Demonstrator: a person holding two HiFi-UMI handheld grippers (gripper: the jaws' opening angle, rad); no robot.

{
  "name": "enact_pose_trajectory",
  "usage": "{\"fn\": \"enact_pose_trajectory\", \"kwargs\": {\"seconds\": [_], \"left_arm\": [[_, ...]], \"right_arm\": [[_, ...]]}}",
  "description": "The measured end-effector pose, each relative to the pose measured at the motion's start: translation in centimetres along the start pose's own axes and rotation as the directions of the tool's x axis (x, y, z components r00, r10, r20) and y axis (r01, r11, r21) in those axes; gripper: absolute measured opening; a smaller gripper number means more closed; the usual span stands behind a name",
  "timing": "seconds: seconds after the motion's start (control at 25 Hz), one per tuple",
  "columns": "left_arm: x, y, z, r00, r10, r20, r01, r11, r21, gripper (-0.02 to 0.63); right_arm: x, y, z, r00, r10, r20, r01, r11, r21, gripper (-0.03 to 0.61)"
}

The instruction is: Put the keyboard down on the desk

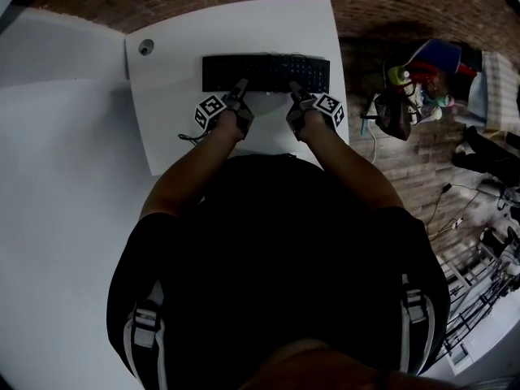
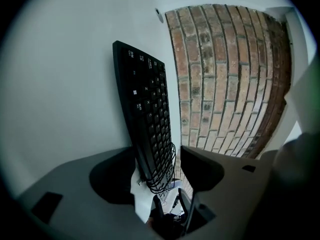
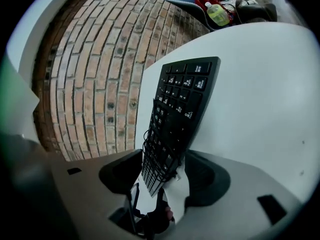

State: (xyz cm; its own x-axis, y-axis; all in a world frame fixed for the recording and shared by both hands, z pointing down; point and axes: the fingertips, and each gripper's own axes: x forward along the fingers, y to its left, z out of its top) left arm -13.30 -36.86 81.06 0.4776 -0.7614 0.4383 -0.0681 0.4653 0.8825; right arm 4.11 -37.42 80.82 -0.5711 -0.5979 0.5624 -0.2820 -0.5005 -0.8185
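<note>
- The left hand-held gripper [image 2: 157, 160] is standing wide open, straddling the edge of the keyboard [image 2: 147, 119] without pinching it.
- The right hand-held gripper [image 3: 161, 168] is gaping likewise, probably because the surface [image 1: 175, 112] is already carrying the keyboard.

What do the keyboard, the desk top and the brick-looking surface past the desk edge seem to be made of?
Keyboard: black plastic by the look, matte, with moulded keys and white legends.
Desk top: smooth plain white with no grain, probably laminate or painted board.
Brick-looking surface: red-brown bricks with pale joints, rough and matte; real brick or brick-pattern tile, I cannot tell which.
</note>
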Motion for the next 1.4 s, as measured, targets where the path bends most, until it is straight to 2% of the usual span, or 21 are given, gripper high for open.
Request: {"fn": "enact_pose_trajectory", "kwargs": {"seconds": [0.32,0.52,0.64,0.76,0.84,0.96,1.08,1.28,1.4], "left_arm": [[-0.1,-0.3,0.2,1.0,-0.012,-0.022,0.013,0.998,0.056,0.279],[-4.4,-1.7,-1.1,0.999,-0.038,-0.01,0.04,0.989,0.14,0.279],[-5.2,-3.0,-1.0,0.999,-0.042,-0.011,0.043,0.974,0.222,0.279],[-5.3,-4.4,-1.1,0.999,-0.049,-0.022,0.054,0.942,0.331,0.279],[-5.5,-5.3,-1.2,0.998,-0.058,-0.024,0.063,0.925,0.376,0.279],[-6.3,-6.0,-1.7,0.997,-0.069,-0.021,0.072,0.907,0.416,0.279],[-6.9,-7.1,-2.5,0.997,-0.08,-0.019,0.08,0.873,0.481,0.279],[-8.6,-9.4,-4.4,0.994,-0.109,-0.022,0.1,0.798,0.594,0.278],[-9.3,-11.0,-5.2,0.991,-0.133,-0.023,0.116,0.757,0.643,0.256]], "right_arm": [[0.0,0.9,0.7,1.0,-0.014,-0.003,0.014,0.994,-0.106,0.259],[-3.4,1.8,-1.6,1.0,0.009,-0.012,-0.011,0.98,-0.199,0.259],[-4.1,2.9,-1.9,1.0,0.0,-0.02,-0.006,0.961,-0.276,0.259],[-4.2,3.8,-2.1,0.999,0.004,-0.047,-0.019,0.945,-0.325,0.258],[-4.5,4.3,-2.3,0.998,0.001,-0.066,-0.025,0.931,-0.365,0.258],[-5.5,4.7,-2.5,0.997,-0.003,-0.074,-0.03,0.892,-0.452,0.258],[-6.6,5.5,-2.1,0.998,0.002,-0.064,-0.035,0.849,-0.527,0.247],[-8.8,6.6,-1.6,0.999,0.015,-0.045,-0.039,0.799,-0.6,0.133],[-9.6,7.5,-1.7,0.999,0.012,-0.048,-0.041,0.742,-0.669,0.079]]}}
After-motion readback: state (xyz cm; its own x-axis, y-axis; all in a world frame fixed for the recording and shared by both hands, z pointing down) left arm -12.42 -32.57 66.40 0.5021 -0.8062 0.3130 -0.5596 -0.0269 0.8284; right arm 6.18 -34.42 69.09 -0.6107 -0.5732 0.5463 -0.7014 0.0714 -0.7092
